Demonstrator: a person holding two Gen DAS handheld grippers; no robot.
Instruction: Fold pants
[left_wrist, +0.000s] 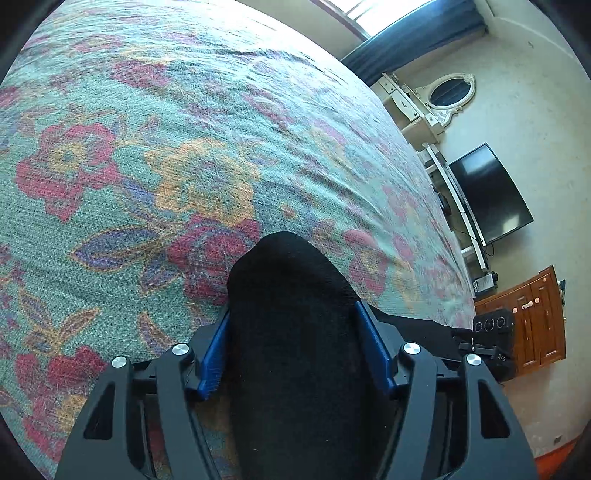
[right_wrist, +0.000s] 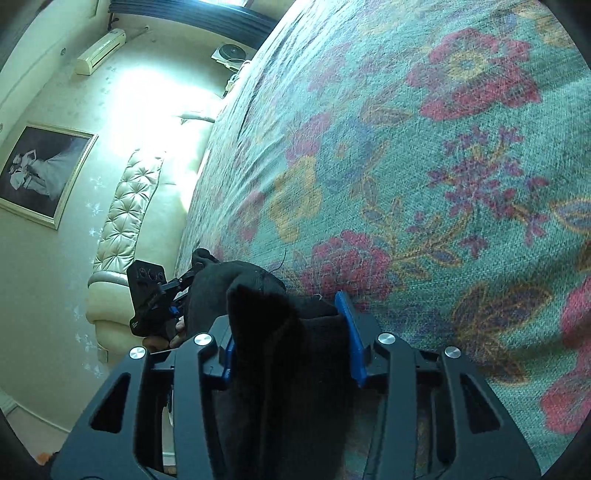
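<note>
The black pants (left_wrist: 288, 266) bulge up between the blue pads (left_wrist: 375, 343) of my left gripper (left_wrist: 293, 310), which is shut on a thick fold of them above the floral bedspread (left_wrist: 147, 155). In the right wrist view another bunch of the same pants (right_wrist: 258, 295) fills the gap of my right gripper (right_wrist: 288, 317), which is shut on it. The cloth stretches left from there to the left gripper (right_wrist: 184, 284), held by a hand (right_wrist: 177, 334). The rest of the pants is hidden under the grippers.
The bedspread (right_wrist: 424, 166) covers a wide bed. Past its edge stand a black TV (left_wrist: 487, 192), a wooden cabinet (left_wrist: 535, 317) and a white mirror dresser (left_wrist: 443, 99). A tufted cream headboard (right_wrist: 129, 206) and a framed picture (right_wrist: 40, 173) lie on the other side.
</note>
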